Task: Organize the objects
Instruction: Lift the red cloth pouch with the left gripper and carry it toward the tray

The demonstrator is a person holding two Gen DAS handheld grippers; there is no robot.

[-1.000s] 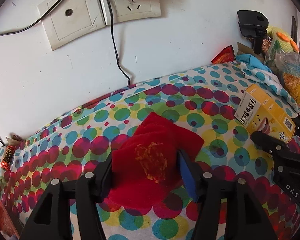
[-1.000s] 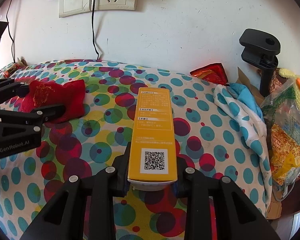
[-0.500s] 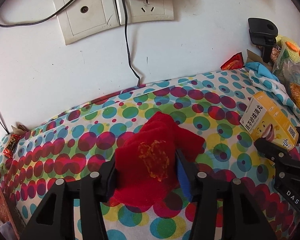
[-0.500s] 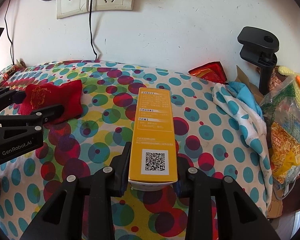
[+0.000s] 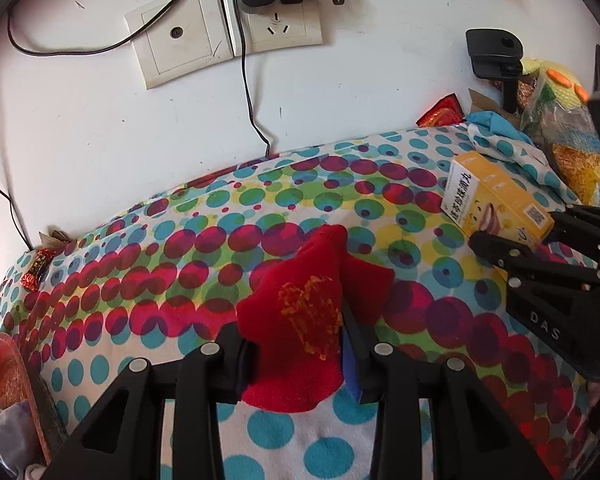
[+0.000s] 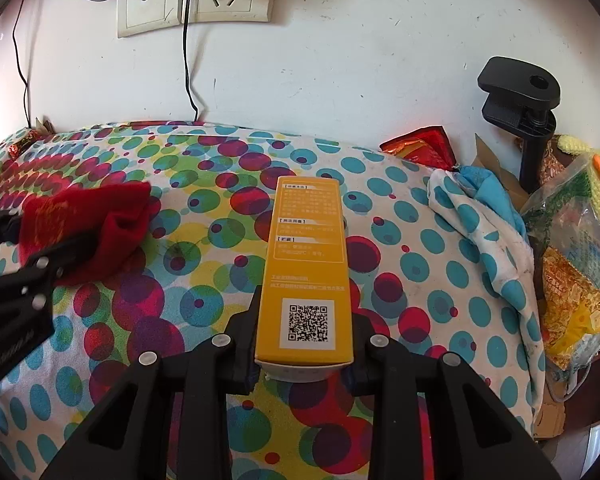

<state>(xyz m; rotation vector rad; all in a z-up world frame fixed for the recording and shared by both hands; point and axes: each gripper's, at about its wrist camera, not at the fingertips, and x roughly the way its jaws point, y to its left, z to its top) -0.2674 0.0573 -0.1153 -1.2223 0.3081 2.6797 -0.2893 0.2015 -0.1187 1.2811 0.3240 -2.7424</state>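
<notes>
My left gripper (image 5: 296, 344) is shut on a red cloth pouch (image 5: 300, 320) with a gold heart print and holds it just above the polka-dot tablecloth (image 5: 180, 264). The pouch also shows at the left of the right wrist view (image 6: 88, 228). My right gripper (image 6: 304, 344) is shut on a long yellow box (image 6: 306, 272) with a QR code, which points toward the wall. The box and the right gripper (image 5: 512, 248) also show at the right of the left wrist view, with the yellow box (image 5: 492, 200) held between the fingers.
The wall behind carries sockets with plugs and hanging cables (image 5: 252, 80). At the right stand a black clamp (image 6: 524, 108), a crumpled dotted cloth (image 6: 480, 216), a red packet (image 6: 424, 148) and plastic bags of snacks (image 6: 576, 272). A small red sweet (image 5: 36, 274) lies at the far left.
My left gripper has lifted the red pouch off the cloth and drawn back, so the pouch now bunches upright between the fingers. The right gripper with the box has barely moved.
</notes>
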